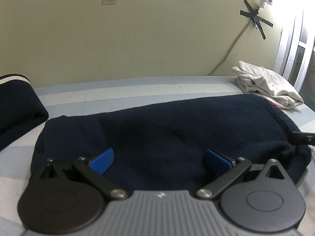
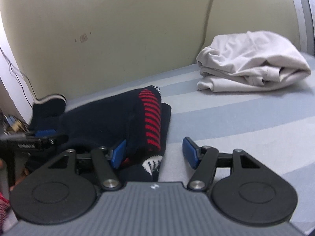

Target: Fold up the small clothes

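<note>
The navy sweater (image 1: 167, 133) lies folded on the striped bed (image 1: 118, 90), its red-striped end (image 2: 152, 118) loose and doubled over. Both tongs stand wide, holding nothing: the left tongs (image 1: 159, 160) over its middle, the right tongs (image 2: 154, 153) astride its edge. A shallow bite might catch one layer only and drag the fold apart. The white garment (image 2: 252, 63) lies well apart.
</note>
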